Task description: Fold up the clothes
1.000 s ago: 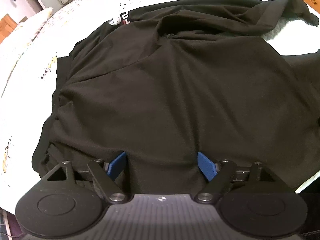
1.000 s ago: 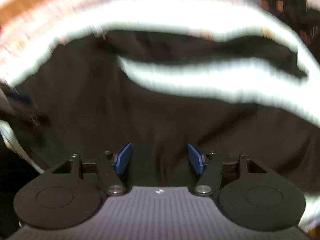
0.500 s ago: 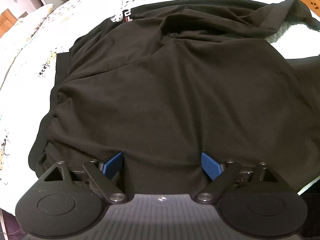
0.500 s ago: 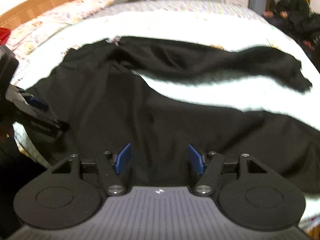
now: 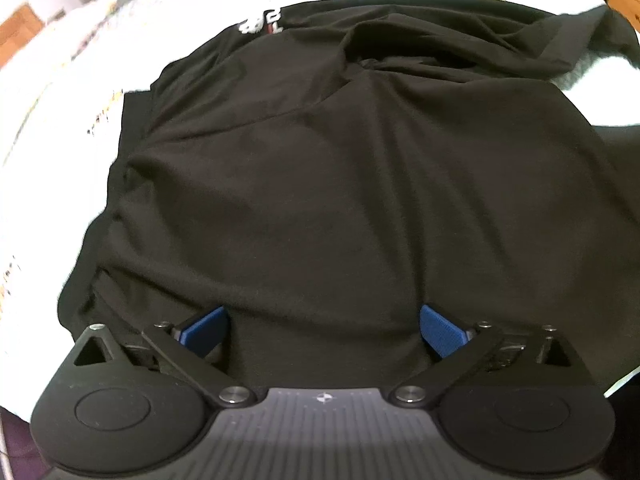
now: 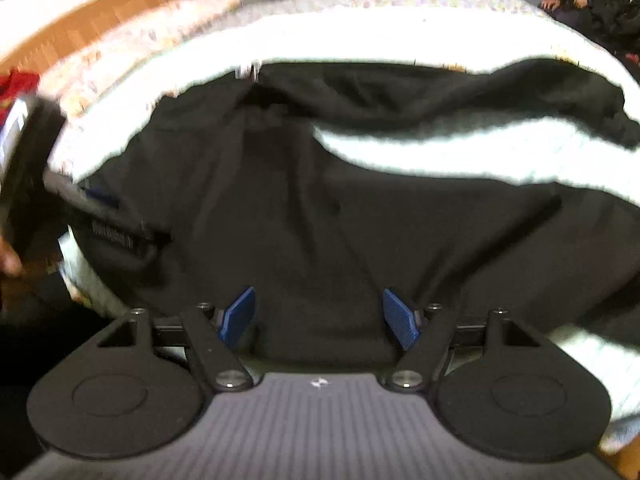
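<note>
Black garment (image 5: 340,184) spread over the white bedspread (image 5: 52,92), taking up most of its near half, with a white logo (image 5: 260,24) at the garment's far edge. One layer seemingly turned over onto the body already (a diagonal fold edge crossing the garment's upper left), so a first fold judged done. Long sleeve (image 6: 500,92) trailing out beyond the garment's far right side, not yet brought in. Surface rumpled near the logo; no compact stack yet, so most folding judged left.

Left gripper (image 5: 322,332) low at the garment's near hem, jaws opening to full spread, cloth lying between the blue pads (image 5: 202,330) but not pinched. Right gripper (image 6: 319,320) likewise at the near hem, jaws opening, moderately wide, gripping nothing.
</note>
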A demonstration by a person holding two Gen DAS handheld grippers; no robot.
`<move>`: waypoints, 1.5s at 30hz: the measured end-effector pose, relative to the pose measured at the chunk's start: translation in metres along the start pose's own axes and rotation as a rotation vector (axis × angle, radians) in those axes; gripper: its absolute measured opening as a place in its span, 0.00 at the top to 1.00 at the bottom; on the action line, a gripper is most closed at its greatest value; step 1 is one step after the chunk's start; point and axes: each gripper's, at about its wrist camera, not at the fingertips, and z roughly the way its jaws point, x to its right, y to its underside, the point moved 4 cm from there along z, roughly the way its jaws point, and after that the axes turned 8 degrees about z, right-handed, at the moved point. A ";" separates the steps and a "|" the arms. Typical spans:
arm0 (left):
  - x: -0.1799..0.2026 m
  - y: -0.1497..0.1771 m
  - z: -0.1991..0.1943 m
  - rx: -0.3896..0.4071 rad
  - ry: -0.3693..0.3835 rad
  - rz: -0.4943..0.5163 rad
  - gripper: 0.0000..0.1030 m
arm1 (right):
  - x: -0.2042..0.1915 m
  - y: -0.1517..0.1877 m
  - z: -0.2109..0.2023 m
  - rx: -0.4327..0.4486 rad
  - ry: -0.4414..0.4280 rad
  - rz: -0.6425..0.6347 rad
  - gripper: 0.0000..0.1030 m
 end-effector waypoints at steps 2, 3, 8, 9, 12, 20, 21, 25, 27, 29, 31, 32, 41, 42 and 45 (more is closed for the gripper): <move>-0.008 0.001 0.003 -0.014 0.042 -0.053 0.00 | 0.003 -0.005 -0.001 0.019 -0.001 0.000 0.30; -0.011 0.002 0.003 -0.017 0.057 -0.068 0.00 | 0.005 -0.006 -0.001 0.026 -0.001 0.000 0.30; -0.012 0.003 -0.003 -0.011 0.058 -0.081 0.03 | 0.020 -0.012 -0.005 0.100 0.011 0.009 0.29; -0.009 0.002 -0.007 0.004 0.055 -0.066 0.06 | 0.028 -0.010 -0.003 0.098 0.031 0.029 0.28; 0.001 -0.001 -0.024 0.064 0.054 -0.022 0.07 | 0.060 -0.001 0.005 0.029 0.086 0.130 0.30; 0.017 -0.027 -0.052 0.215 0.113 -0.046 0.02 | 0.082 -0.038 -0.019 0.165 0.051 0.045 0.43; 0.019 -0.030 -0.051 0.224 0.132 -0.055 0.02 | 0.079 -0.043 -0.016 0.158 0.027 0.018 0.52; 0.026 -0.033 -0.027 0.188 0.138 -0.065 0.03 | 0.047 -0.056 0.007 0.121 -0.101 -0.096 0.65; 0.024 -0.030 -0.014 0.146 0.128 -0.072 0.04 | 0.032 -0.060 0.023 0.092 -0.117 -0.155 0.65; 0.019 -0.026 -0.004 0.120 0.103 -0.085 0.03 | 0.022 -0.060 0.041 0.029 -0.145 -0.194 0.65; 0.009 -0.022 0.003 0.101 0.101 -0.113 0.02 | 0.027 -0.056 0.061 -0.048 -0.103 -0.212 0.67; 0.005 -0.020 0.005 0.099 0.105 -0.126 0.01 | 0.032 -0.055 0.062 -0.050 -0.077 -0.215 0.72; 0.004 -0.013 0.010 0.132 0.107 -0.088 0.01 | 0.048 -0.074 0.032 0.037 -0.018 -0.066 0.71; 0.002 -0.013 0.010 0.133 0.113 -0.090 0.01 | 0.043 -0.080 0.033 0.057 -0.037 -0.074 0.70; -0.001 -0.012 0.010 0.138 0.132 -0.093 0.01 | 0.027 -0.097 0.047 0.117 -0.015 -0.152 0.69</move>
